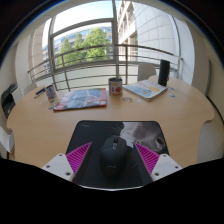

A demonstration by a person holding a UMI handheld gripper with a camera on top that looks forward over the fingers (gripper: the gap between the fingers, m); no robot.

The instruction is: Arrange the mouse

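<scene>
One broad wooden table (40,125) carries everything, with a can (116,87) and papers (147,89) pushed to its far edge, which leaves the near side free for work. Nearer lies a dark mouse mat (100,133), presumably the mouse's proper home. On it sits the black mouse (113,153), between the tool (113,157) fingers, whose pink pads (80,158) stand apart with gaps either side, gripping nothing.
</scene>
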